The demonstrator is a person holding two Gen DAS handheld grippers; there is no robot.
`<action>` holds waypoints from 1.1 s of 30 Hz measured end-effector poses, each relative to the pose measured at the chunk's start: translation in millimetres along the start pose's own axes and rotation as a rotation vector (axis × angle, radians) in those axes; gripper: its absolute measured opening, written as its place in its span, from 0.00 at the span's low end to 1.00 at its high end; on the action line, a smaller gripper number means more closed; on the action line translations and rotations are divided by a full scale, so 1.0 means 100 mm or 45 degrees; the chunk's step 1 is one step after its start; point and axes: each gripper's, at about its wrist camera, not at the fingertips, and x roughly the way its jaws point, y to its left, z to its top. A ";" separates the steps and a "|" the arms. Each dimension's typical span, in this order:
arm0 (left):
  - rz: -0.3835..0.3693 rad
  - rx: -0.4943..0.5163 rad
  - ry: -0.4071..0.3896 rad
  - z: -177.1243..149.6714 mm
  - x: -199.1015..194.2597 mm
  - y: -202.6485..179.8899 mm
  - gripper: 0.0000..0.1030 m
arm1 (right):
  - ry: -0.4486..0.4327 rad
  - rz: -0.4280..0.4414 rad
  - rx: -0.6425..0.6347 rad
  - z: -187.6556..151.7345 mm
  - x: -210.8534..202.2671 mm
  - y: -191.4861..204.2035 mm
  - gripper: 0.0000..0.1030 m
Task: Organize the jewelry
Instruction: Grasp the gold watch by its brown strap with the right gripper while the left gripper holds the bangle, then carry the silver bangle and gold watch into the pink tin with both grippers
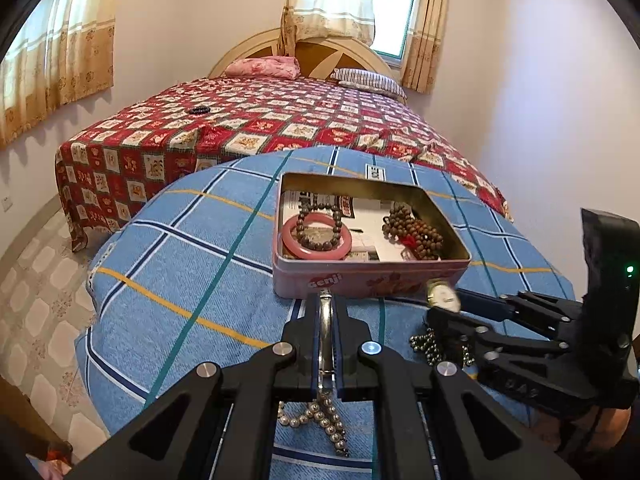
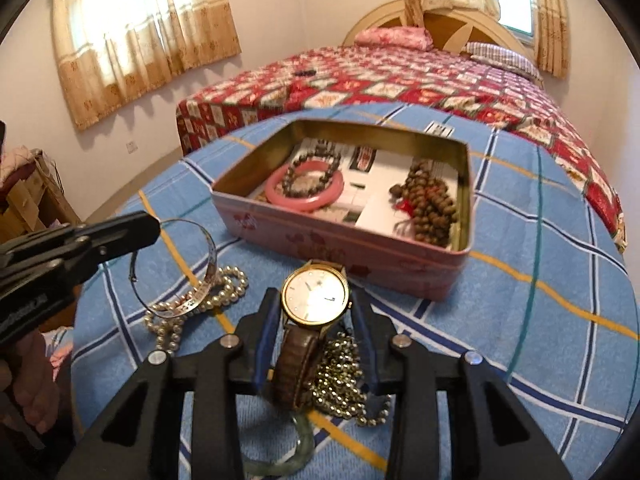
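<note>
An open pink tin (image 1: 372, 280) (image 2: 336, 236) stands on a blue plaid cloth (image 1: 192, 264). It holds a pink bangle (image 1: 316, 246) (image 2: 308, 196), a dark bead bracelet (image 1: 320, 240) and brown prayer beads (image 1: 416, 232) (image 2: 428, 204). My left gripper (image 1: 326, 308) is shut on a silver bangle (image 1: 326, 332) (image 2: 200, 280), just before the tin. My right gripper (image 2: 314, 312) (image 1: 444, 304) is shut on a gold watch (image 2: 315, 296) (image 1: 442, 294) with a brown strap. A pearl strand (image 1: 320, 420) (image 2: 224, 288) and a gold bead chain (image 2: 340, 376) (image 1: 430, 346) lie on the cloth.
A greenish bangle (image 2: 288, 448) lies under my right gripper. Behind the cloth is a bed with a red patterned cover (image 1: 248, 124), a dark bracelet (image 1: 199, 110) lying on it. Curtained windows (image 2: 136, 28) are on the walls. Tiled floor (image 1: 36, 280) is at the left.
</note>
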 end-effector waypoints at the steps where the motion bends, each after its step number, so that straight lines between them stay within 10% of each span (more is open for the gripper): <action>1: -0.004 -0.005 -0.003 0.01 -0.01 0.01 0.04 | -0.017 -0.001 0.018 0.00 -0.05 -0.03 0.37; 33: -0.016 0.007 -0.013 0.03 -0.03 -0.02 0.04 | -0.082 -0.058 0.111 -0.03 -0.30 -0.40 0.37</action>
